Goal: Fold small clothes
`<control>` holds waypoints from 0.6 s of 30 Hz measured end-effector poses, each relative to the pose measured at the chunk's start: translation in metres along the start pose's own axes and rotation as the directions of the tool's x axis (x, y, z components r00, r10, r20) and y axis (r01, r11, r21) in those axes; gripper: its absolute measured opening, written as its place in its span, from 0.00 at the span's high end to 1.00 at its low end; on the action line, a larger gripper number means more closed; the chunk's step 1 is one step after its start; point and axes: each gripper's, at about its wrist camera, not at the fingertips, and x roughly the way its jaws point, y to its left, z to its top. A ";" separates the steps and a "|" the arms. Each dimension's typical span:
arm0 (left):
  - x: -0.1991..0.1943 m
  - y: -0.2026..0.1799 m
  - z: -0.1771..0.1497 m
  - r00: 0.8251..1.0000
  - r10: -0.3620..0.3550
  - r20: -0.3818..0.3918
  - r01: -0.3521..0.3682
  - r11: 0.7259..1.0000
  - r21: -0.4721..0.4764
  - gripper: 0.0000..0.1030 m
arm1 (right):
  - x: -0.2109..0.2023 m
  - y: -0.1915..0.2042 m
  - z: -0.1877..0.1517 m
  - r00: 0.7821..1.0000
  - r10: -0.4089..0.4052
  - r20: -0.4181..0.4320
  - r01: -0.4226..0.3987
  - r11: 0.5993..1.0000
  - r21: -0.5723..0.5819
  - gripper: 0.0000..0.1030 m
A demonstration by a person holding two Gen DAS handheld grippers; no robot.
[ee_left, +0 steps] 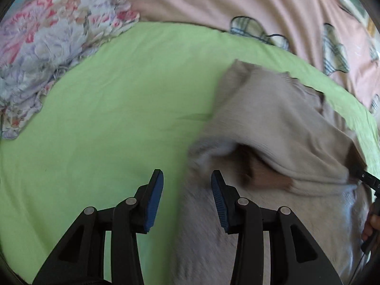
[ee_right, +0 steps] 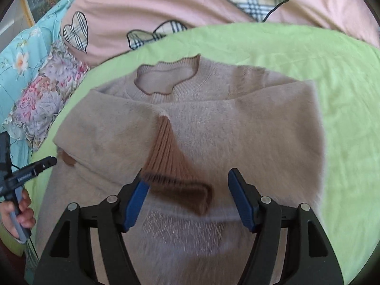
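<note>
A beige fuzzy sweater (ee_right: 237, 128) lies on a green sheet (ee_right: 332, 71), neck hole at the far end. Both sleeves are folded across the body; their brown ribbed cuffs (ee_right: 171, 152) meet at the middle. My right gripper (ee_right: 187, 194) is open and empty, hovering just above the cuffs. In the left wrist view the sweater (ee_left: 273, 118) lies to the right, blurred. My left gripper (ee_left: 187, 190) is open and empty at the sweater's left edge, over the sheet (ee_left: 106, 118). The left gripper also shows in the right wrist view (ee_right: 45, 163), beside the sweater's left fold.
A pink quilt with plaid hearts (ee_right: 147, 7) lies beyond the sheet. A floral pillow (ee_left: 47, 47) sits at the far left; it also shows in the right wrist view (ee_right: 45, 95). The right gripper's tip (ee_left: 365, 178) shows at the sweater's right edge.
</note>
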 end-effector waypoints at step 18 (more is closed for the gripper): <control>0.004 -0.013 -0.019 0.988 0.126 0.085 -0.113 0.983 -0.147 0.58 | -0.044 -0.057 -0.020 0.997 0.067 0.026 -0.070 0.976 0.205 0.94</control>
